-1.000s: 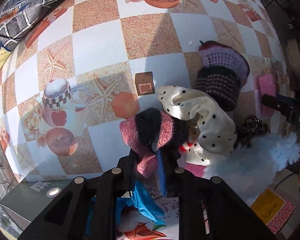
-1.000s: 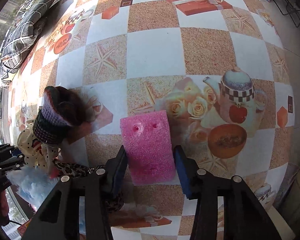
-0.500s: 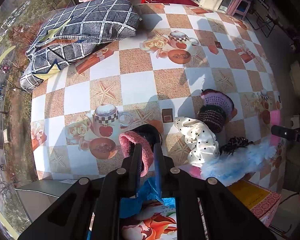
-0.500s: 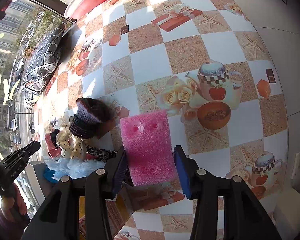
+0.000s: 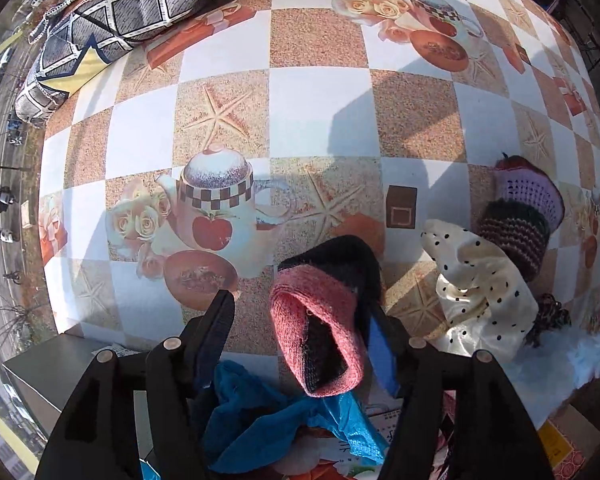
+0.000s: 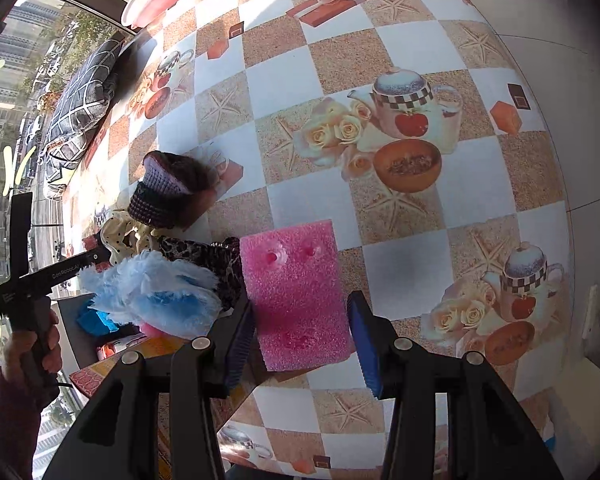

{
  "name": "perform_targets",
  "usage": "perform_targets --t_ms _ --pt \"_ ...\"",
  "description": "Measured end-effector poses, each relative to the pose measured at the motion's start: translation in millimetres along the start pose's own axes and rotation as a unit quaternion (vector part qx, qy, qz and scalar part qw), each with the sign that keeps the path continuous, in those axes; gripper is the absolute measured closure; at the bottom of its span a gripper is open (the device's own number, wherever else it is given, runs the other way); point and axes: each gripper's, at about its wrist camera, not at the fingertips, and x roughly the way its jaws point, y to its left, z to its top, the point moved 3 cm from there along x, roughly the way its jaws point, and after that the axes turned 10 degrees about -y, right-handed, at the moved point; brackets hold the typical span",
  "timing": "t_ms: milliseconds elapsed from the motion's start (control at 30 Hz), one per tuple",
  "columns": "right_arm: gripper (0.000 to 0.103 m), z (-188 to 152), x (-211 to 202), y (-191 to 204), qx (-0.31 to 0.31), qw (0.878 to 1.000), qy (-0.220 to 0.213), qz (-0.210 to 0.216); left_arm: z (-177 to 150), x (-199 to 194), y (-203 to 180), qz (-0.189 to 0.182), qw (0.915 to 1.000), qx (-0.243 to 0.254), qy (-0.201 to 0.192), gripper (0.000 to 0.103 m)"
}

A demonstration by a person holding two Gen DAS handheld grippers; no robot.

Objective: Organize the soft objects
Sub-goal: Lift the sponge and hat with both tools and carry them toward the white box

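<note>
The left gripper (image 5: 304, 324) stands spread wide, and the pink and black knitted sock (image 5: 324, 320) lies between its fingers at the near edge of the table (image 5: 320, 120), touching only the right finger. Just beside it to the right lie a cream dotted cloth (image 5: 480, 284) and a striped knitted hat (image 5: 520, 220) (the hat sits farther in on the checked tablecloth). The right gripper (image 6: 300, 332) is also spread, with a pink sponge (image 6: 296, 296) lying flat between its fingers; whether they touch it I cannot tell. A fluffy blue duster (image 6: 152, 288) lies left of the sponge, near a leopard-print cloth (image 6: 204, 256).
</note>
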Motion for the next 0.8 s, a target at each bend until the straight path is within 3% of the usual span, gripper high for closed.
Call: perform_targets --t_ms 100,233,333,400,467,567,800 --pt "0.055 -7 -3 1 -0.009 1.0 -0.002 -0.005 -2 8 -6 -0.005 1.0 0.0 0.003 0.036" --pt "0.055 -12 -4 1 -0.012 1.0 0.0 -0.001 -6 19 -14 0.002 0.9998 0.009 0.018 0.021" --pt "0.055 -13 -6 1 -0.01 1.0 -0.001 -0.001 -5 22 -11 -0.009 0.9995 -0.005 0.03 0.02" --pt "0.055 -13 -8 1 -0.011 1.0 -0.003 -0.002 -5 21 -10 -0.03 0.9988 -0.013 0.036 0.03" --pt "0.055 -14 -10 2 -0.011 1.0 -0.005 -0.002 -3 17 -12 -0.053 0.998 -0.012 0.032 0.077" --pt "0.055 -14 -15 2 -0.008 1.0 -0.011 -0.001 -6 5 -18 -0.041 0.9991 0.009 0.008 0.083" --pt "0.055 -14 -32 7 -0.012 0.999 -0.032 -0.003 -5 -59 -20 -0.027 0.9953 0.014 -0.092 0.083"
